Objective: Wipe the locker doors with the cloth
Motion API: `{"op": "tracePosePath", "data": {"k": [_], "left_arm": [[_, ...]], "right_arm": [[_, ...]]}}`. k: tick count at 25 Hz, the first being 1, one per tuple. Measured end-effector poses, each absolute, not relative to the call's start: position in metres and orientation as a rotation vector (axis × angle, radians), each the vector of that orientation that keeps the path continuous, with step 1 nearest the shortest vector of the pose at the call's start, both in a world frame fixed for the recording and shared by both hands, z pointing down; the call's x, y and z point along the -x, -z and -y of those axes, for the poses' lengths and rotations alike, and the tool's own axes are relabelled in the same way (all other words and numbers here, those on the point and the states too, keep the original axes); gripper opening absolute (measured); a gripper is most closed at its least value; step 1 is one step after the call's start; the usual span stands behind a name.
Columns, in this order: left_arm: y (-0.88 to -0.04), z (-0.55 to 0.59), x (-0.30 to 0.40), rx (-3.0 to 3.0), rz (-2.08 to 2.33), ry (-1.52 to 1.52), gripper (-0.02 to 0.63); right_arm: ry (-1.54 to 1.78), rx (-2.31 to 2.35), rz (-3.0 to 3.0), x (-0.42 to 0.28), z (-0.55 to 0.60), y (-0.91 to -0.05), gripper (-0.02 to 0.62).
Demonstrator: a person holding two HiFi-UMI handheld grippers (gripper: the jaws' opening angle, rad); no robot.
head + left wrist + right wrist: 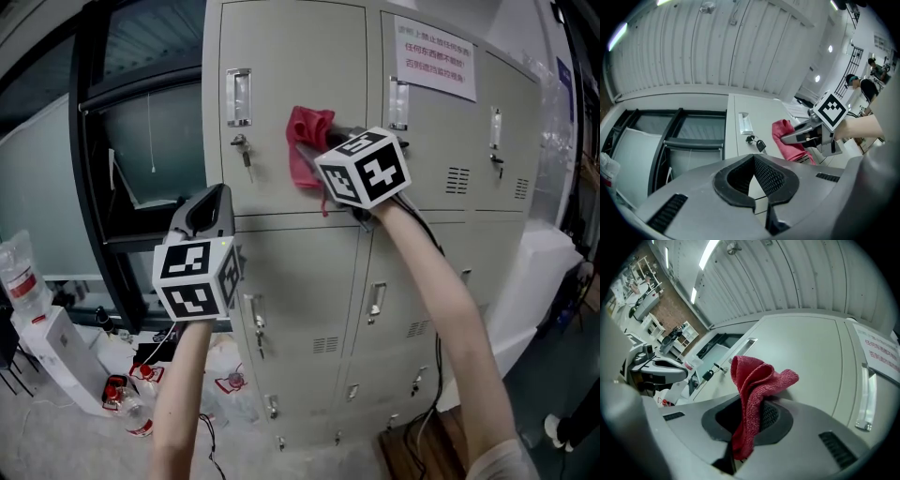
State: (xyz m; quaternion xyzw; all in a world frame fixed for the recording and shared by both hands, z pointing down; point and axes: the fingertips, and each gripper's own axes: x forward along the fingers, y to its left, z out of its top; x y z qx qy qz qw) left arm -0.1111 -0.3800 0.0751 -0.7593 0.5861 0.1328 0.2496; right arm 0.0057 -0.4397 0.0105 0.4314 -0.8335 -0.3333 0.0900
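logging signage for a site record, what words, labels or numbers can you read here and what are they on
Paper notice on the upper right locker door: three lines of red Chinese print, too small and blurred to quote.
Red label on the water bottle, lower left: unreadable.
Marker cube on each hand-held gripper: black-and-white patterns only, no letters.
Nothing else readable.

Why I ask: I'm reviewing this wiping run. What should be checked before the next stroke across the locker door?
1. Cloth clamped in the right gripper: ok.
2. Cloth pressed flat on the upper locker door: cannot tell.
3. Left gripper shut, empty, clear of the stroke: ok.
4. Key hanging left of the cloth, apart from it: ok.
5. Paper notice on the next door, apart from the cloth: ok.
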Motion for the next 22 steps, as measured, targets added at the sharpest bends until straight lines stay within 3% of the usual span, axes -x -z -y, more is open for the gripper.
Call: {"op": "tracePosePath", "data": {"k": [22], "left_arm": [[-0.07, 0.378, 0.056, 2.137, -1.485, -0.391, 0.015]], "right_arm": [[0.849, -1.753, 2.135, -0.138, 0.447, -0.002, 0.026]]}}
